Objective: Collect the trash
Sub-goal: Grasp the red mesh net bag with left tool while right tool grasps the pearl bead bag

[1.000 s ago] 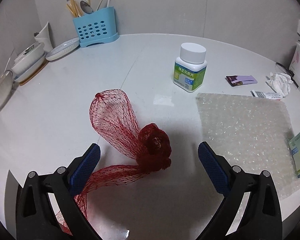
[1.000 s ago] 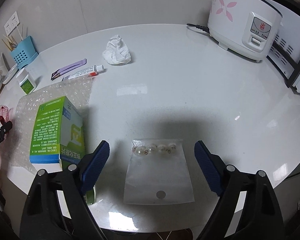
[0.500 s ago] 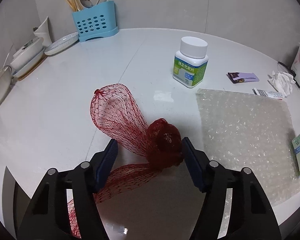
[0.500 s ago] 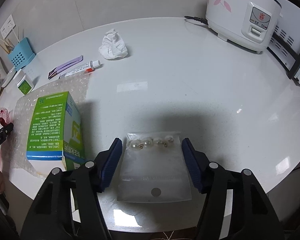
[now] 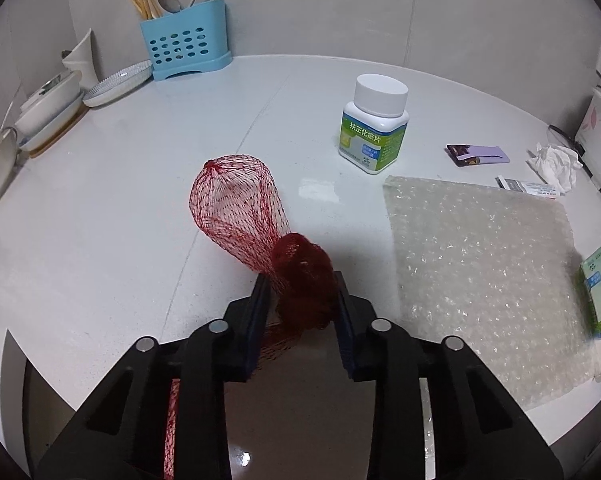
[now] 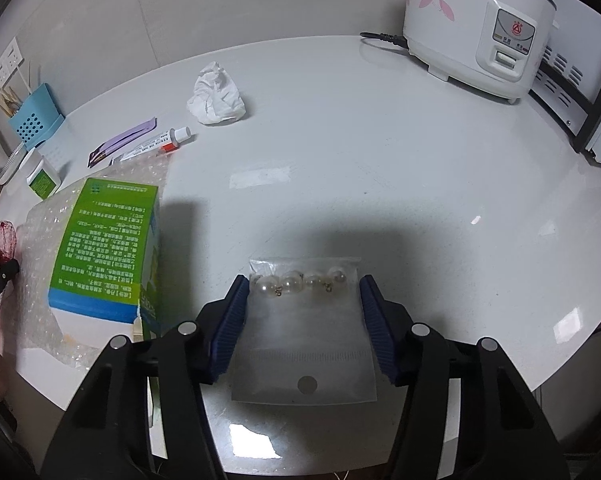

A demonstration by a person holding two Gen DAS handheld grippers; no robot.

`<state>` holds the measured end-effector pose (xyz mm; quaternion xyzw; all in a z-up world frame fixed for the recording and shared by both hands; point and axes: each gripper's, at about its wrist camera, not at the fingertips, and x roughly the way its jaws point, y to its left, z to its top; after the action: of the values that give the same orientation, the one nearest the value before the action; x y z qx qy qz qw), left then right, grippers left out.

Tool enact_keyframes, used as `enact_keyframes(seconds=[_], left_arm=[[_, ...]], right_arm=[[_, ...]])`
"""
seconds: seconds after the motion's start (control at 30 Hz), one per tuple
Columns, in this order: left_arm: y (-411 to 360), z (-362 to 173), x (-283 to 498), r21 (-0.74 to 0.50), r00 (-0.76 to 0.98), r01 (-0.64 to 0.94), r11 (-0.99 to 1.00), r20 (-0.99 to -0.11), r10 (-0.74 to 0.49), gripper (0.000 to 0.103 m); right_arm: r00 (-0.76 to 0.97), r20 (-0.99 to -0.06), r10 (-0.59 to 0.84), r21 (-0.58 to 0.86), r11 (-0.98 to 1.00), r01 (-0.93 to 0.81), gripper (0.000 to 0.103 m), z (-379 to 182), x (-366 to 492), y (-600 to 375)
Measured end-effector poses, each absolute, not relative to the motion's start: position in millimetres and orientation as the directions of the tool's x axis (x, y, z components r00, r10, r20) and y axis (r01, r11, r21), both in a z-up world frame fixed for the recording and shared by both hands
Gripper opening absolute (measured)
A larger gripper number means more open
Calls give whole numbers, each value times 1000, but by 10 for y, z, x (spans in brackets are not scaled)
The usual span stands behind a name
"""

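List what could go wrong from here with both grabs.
1. The left tongs are closing on only the bunched knot of the red net; its loose tail may drag or snag when lifted.
2. The right tongs are closing around a flat clear bag lying on the counter; it may buckle or slip out.

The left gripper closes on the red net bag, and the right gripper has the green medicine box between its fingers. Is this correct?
Not quite. The left gripper is indeed closing on the red net bag. But in the right wrist view the right gripper has the small clear bag between its fingers; the green medicine box stands to its left.
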<state>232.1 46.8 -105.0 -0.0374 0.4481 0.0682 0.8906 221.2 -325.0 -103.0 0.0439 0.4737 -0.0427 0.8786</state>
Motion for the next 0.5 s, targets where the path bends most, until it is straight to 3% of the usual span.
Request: enact_keyframes(seconds=[0.17,0.5], left_arm=[[463,-1049,2304,-16,591,-143,990,-803,73,17],[412,-975,2249,-23,610,-132,991,-790,63,16]], right_arm=[[557,-829,-48,27,992,126,48,-1032,2196,-3255],[574,-818,-31,54,990,131,44,-976,2170,-3294]])
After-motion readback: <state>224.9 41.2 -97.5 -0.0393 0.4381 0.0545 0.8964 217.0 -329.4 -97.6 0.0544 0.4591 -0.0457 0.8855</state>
